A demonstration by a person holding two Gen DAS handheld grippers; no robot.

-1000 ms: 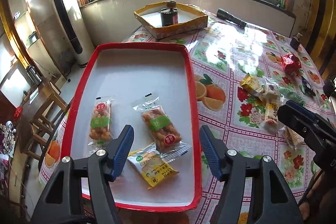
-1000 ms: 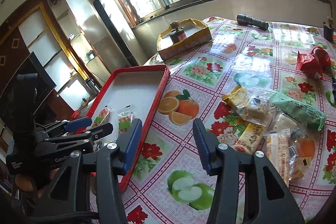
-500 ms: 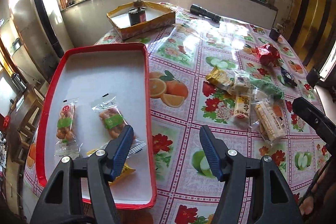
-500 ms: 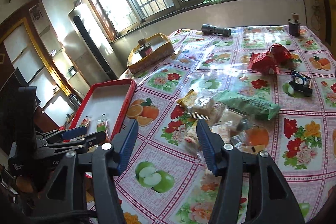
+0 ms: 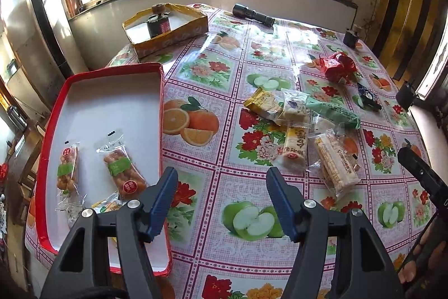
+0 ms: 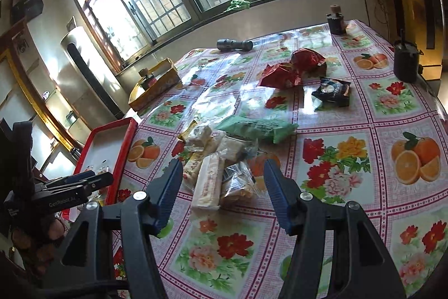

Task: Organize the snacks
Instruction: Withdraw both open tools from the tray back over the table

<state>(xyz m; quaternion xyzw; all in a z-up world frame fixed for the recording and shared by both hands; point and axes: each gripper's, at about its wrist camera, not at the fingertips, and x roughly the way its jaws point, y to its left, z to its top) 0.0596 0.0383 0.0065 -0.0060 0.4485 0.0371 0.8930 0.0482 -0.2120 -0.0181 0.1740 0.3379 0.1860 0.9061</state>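
At the worktop's left edge lies a red tray (image 5: 161,114) with a white floor. Near its front end rest two clear packets of orange snack (image 5: 121,167), side by side, and a yellow packet (image 5: 107,206) partly hidden behind the left gripper (image 5: 221,199). That gripper hangs over the tray's right rim and the flowered cloth (image 5: 212,69) beside it, its blue fingers spread wide and holding nothing. Toward the middle of the worktop sits the pile of loose snacks (image 6: 212,159): pale bars in clear wrap, a yellow packet, and a long green packet (image 6: 257,128) lying across the far side. The right gripper (image 6: 222,187) hovers just at the near side of this pile, wide apart and empty. Farther right and back lie a crumpled red bag (image 6: 291,69) and a dark packet (image 6: 333,91). At the back edge rest a yellow box (image 5: 168,28) and a black torch (image 5: 253,14).
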